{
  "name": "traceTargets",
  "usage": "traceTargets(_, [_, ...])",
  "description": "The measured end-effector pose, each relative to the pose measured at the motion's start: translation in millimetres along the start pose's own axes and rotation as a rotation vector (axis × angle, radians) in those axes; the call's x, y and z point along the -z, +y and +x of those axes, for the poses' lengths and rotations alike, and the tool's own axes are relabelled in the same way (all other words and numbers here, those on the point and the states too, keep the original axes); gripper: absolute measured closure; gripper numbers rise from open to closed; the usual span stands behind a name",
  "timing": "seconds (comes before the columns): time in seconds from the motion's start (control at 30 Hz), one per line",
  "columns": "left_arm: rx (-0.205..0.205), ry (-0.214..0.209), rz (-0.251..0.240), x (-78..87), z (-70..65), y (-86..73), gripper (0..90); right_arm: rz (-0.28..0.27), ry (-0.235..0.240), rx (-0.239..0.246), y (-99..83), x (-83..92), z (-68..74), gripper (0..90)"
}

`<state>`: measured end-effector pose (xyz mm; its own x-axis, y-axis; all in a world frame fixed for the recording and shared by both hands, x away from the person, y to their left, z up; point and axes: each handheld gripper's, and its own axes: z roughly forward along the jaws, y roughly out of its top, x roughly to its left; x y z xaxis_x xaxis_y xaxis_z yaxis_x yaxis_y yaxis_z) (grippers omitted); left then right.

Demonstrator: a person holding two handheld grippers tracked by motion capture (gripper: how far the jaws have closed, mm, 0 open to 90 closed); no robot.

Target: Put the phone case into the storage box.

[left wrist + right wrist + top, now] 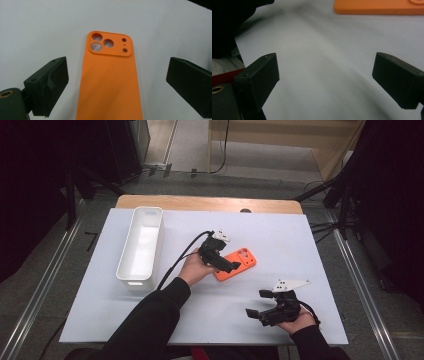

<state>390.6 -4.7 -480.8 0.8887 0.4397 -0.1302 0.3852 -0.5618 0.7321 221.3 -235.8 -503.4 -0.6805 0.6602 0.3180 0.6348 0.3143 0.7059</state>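
On the high view: left gripper [231, 266] hangs over the orange phone case [237, 264], mid white mat [280, 235]; right gripper [256, 315] waits near the front edge.
Progress: case not yet gripped, pick-up still to do.
Room: white bin [141, 245] well left, open mat around.
Left gripper view: jaws spread either side of the case [110, 82], not touching.
Right gripper view: jaws spread over bare mat; case [377, 7] far off.

White sheet [280, 240] around the flat orange silicone phone case [110, 82] lay bare on both long sides, so the left gripper [231, 266] had room to straddle it. Tall white plastic bin [141, 245] blocked the far left. Right gripper [257, 314] sat near, front-right, well apart from the case.
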Motion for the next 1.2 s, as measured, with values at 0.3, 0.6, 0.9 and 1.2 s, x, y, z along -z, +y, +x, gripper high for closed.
traceTargets(0.3, [0.011,-0.003,-0.008,-7.0,-1.3,-3.6,4.3,0.004,0.0,0.0,-0.5,0.1,0.0,5.9])
traceTargets(0.6, [0.01,0.008,-0.008,-15.6,-0.6,-11.8,5.6,0.005,-0.001,0.0,-0.7,0.2,-0.4,5.9])
traceTargets(0.9, [0.02,0.031,0.001,-21.7,1.8,-20.0,5.6,0.007,-0.002,0.001,-0.8,-0.3,-0.7,5.9])
traceTargets(1.2, [-0.004,0.027,0.014,-31.8,-1.4,-23.1,5.7,0.007,-0.001,-0.003,-0.4,-0.7,-1.1,5.9])
